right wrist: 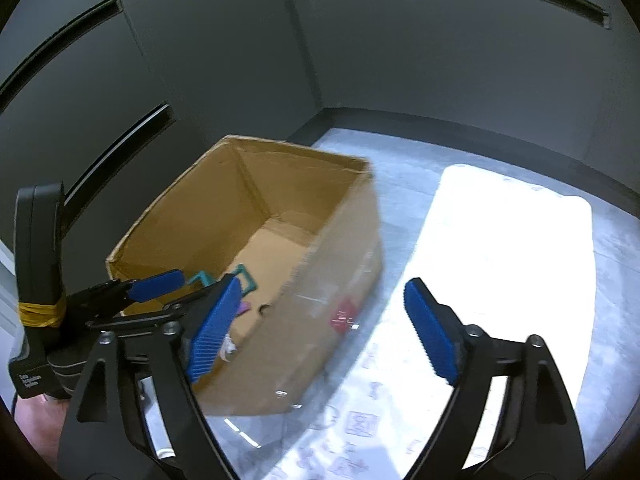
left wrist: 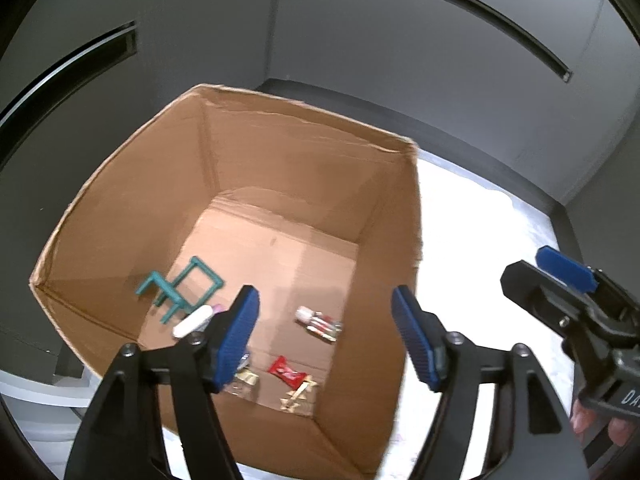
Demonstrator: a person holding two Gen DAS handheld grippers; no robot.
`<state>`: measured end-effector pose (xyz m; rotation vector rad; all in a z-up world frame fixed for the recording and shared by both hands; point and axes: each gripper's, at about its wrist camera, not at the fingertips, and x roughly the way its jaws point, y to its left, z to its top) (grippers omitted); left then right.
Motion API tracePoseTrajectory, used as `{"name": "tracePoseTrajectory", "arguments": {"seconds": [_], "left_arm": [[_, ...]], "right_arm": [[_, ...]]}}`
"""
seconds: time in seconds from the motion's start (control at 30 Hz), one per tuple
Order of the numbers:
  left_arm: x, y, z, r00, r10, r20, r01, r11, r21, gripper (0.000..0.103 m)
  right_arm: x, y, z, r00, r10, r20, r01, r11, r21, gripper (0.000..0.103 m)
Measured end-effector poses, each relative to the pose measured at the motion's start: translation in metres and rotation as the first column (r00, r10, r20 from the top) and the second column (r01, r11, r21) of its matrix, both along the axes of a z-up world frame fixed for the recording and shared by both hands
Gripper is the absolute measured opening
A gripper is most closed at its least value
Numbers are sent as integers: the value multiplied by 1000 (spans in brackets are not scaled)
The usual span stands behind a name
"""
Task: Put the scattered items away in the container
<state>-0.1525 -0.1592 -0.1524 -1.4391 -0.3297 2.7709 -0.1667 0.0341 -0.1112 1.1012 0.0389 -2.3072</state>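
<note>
While both jaw pairs are spread, nothing pinched, cardboard box is seen below left gripper; right gripper is offset beside its wall.

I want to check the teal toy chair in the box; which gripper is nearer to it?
Left. The left gripper hangs over the cardboard box, jaws open, above the teal toy chair. The right gripper is off beyond the box's side wall, jaws open.

Cardboard box and white mat on grey floor
</note>
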Motion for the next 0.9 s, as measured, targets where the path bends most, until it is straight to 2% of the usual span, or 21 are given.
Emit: {"name": "tracePoseTrajectory", "arguments": {"seconds": [0.1, 0.13, 0.17, 0.33, 0.57, 0.63, 0.77, 0.83, 0.9], "left_arm": [[0, 25, 7, 999, -45, -12, 45, 999, -9, 78], [1, 31, 9, 998, -57, -18, 57, 998, -11, 83], [1, 40, 11, 997, -68, -26, 67, 998, -17, 88], [3, 72, 13, 995, -95, -24, 94, 994, -54, 100], [7, 104, 17, 993, -115, 25, 116, 993, -17, 102], [11, 114, 34, 992, -120, 34, 121, 993, -12, 102], [25, 132, 85, 986, -157, 55, 158, 987, -11, 102], [35, 139, 121, 984, -172, 51, 173, 985, -10, 102], [46, 144, 166, 982, -186, 15, 186, 982, -43, 102]], "right_arm": [[1, 25, 2, 999, -41, -2, 41, 999, 10, 101], [2, 34, 1, 998, -56, 3, 56, 998, 12, 103], [2, 43, 1, 997, -71, 9, 71, 997, 13, 103], [5, 87, -7, 984, -169, 48, 167, 985, 51, 103], [17, 134, 6, 958, -278, 68, 271, 958, 94, 103], [26, 145, 22, 949, -304, 78, 295, 949, 114, 103], [44, 171, 76, 936, -332, 115, 318, 940, 125, 103], [51, 185, 107, 928, -345, 139, 331, 936, 118, 103], [58, 197, 146, 925, -349, 154, 336, 936, 105, 103]]}}
